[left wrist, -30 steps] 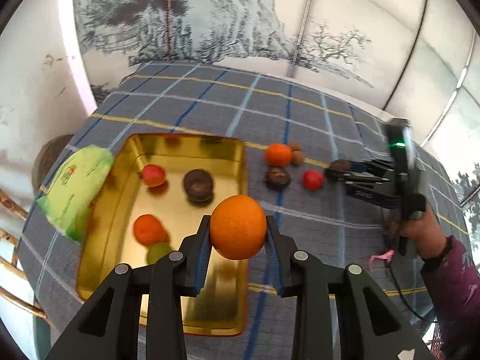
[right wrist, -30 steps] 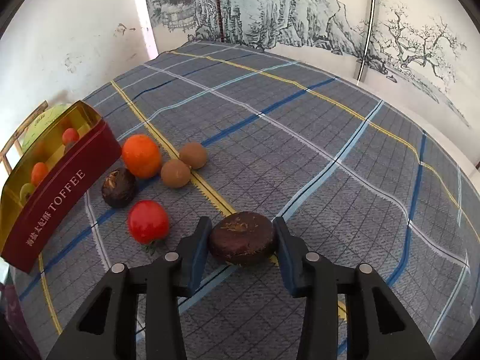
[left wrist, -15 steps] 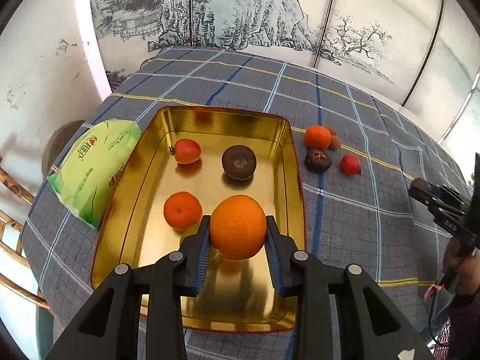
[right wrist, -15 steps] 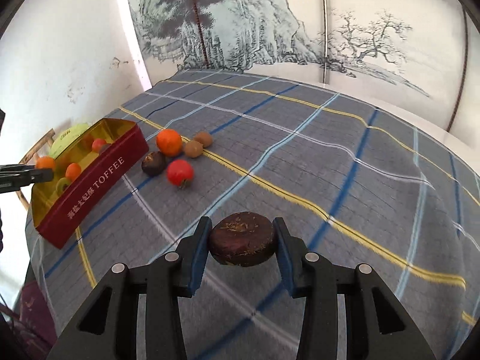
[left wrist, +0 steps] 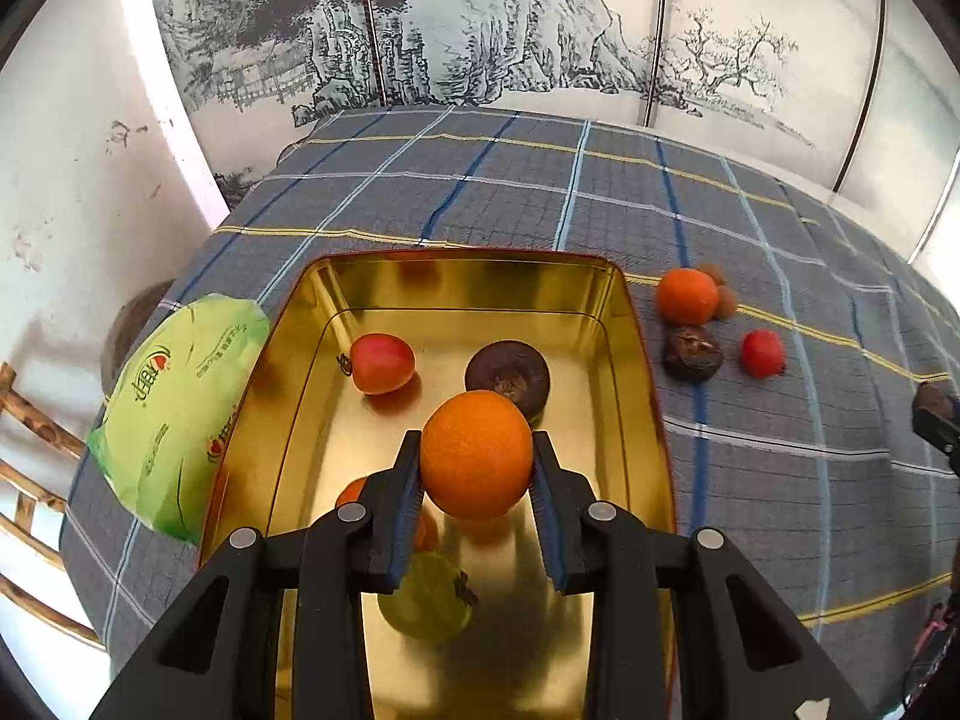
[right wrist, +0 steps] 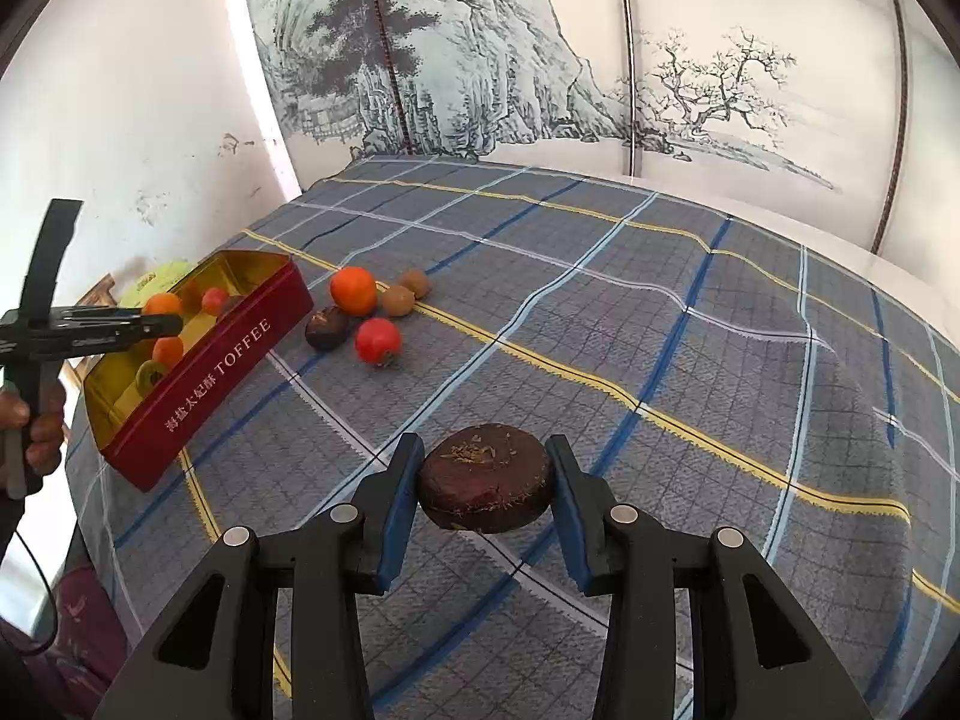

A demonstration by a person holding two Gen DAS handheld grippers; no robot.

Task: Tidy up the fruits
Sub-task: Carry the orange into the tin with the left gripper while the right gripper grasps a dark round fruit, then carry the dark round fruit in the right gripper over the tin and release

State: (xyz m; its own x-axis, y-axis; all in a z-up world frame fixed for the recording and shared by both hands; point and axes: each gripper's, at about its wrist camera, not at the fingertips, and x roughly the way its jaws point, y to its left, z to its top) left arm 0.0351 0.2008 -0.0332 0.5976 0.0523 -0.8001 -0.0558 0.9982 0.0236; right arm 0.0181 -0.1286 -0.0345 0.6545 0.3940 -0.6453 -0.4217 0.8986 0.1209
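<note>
Left gripper (left wrist: 477, 501): my fingers clamped on an orange (left wrist: 476, 454), poised over the gold tin (left wrist: 642, 360), which holds a red fruit (left wrist: 382, 363), a dark fruit (left wrist: 507, 373), a green fruit (left wrist: 427, 597).

Loose fruit cluster (right wrist: 366, 312): on the cloth beside the tin.

Right gripper (right wrist: 483, 510): my fingers clamped on a dark flat fruit (right wrist: 485, 478), well clear of the tin.

Risk: a high release could send the orange rolling into its neighbours.

Surface: checked grey-blue tablecloth (right wrist: 660, 330) over the tabletop; ink-landscape wall panels behind.

Probably a home: plaid-clothed table (right wrist: 660, 312) before an ink-landscape wall mural (right wrist: 480, 60).
</note>
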